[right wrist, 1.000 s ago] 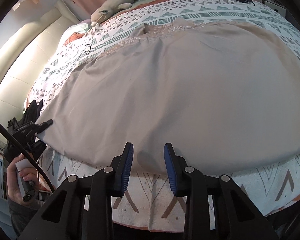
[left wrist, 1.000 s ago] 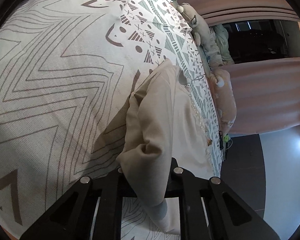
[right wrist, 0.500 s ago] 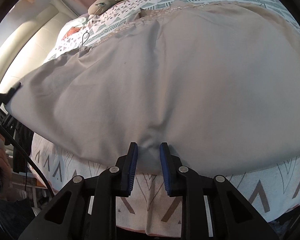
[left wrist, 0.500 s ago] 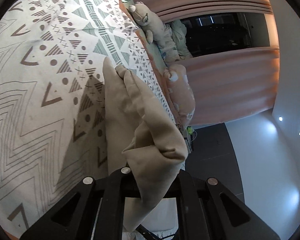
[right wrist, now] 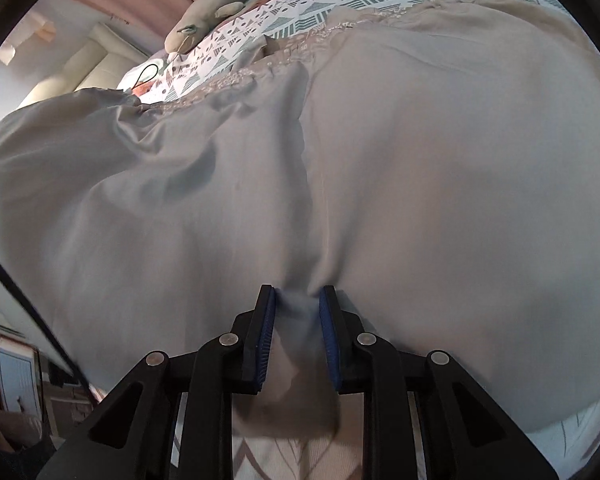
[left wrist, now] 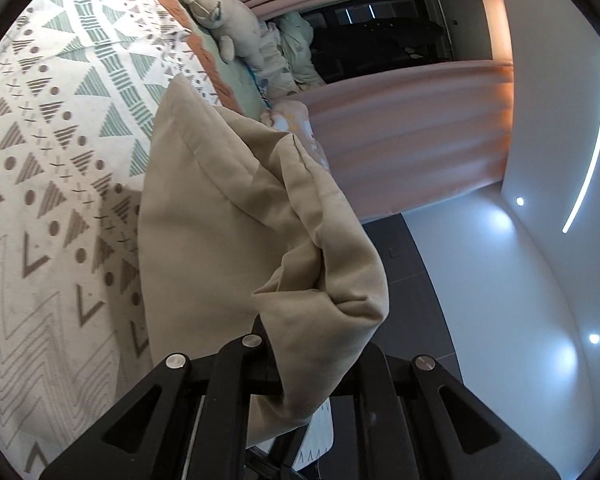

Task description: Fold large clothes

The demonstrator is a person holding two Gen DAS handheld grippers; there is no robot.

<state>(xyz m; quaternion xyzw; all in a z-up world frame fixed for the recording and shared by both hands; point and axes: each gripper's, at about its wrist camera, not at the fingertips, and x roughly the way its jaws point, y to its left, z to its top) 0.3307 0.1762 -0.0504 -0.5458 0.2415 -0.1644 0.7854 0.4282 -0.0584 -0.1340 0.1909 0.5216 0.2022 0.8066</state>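
Note:
A large beige garment (right wrist: 420, 184) lies spread over a bed with a patterned cover (left wrist: 52, 168). My left gripper (left wrist: 300, 344) is shut on a bunched corner of the garment (left wrist: 236, 216) and holds it lifted above the bed; the cloth hides its fingertips. My right gripper (right wrist: 297, 300) is shut on the garment's near hem, with cloth pinched between the blue pads (right wrist: 267, 332). The garment's left side is raised and creased in the right wrist view.
Plush toys (left wrist: 236, 28) lie along the far edge of the bed, and one also shows in the right wrist view (right wrist: 208, 16). Pink curtains (left wrist: 400, 120) hang beyond the bed. A dark floor (left wrist: 412, 280) lies beside it. A cream headboard (right wrist: 88, 72) stands at left.
My left gripper has lifted its corner of the garment up and away from the bed. My right gripper has closed on the near hem, and the garment's left side has risen and creased.

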